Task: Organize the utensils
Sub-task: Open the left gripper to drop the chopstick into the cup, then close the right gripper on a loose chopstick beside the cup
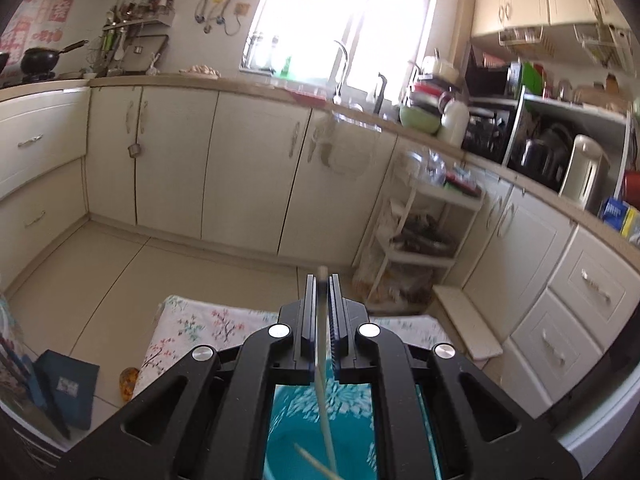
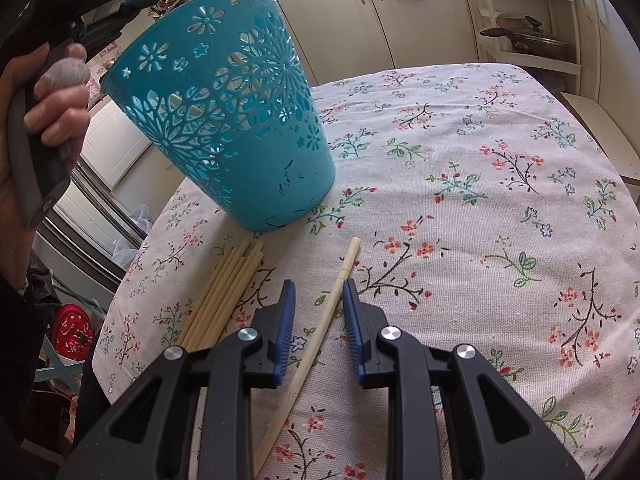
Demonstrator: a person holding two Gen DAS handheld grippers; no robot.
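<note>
Left wrist view: left gripper clamps pale chopstick over teal perforated plastic basket.
Right wrist view: right gripper spread around loose cream chopstick, lower centre.

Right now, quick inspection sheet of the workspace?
Surface: floral tablecloth covering the table.
Job's things: teal cutout basket upright on the cloth; bundle of chopsticks lying beside it; single chopstick lying apart on the cloth.
Clutter: nothing seen on the cloth.
Grippers: left gripper shut on a chopstick above the basket; right gripper open, fingers either side of the single chopstick.
Cables: nothing seen.
Surroundings: cream kitchen cabinets, bright window, white shelf rack.
</note>
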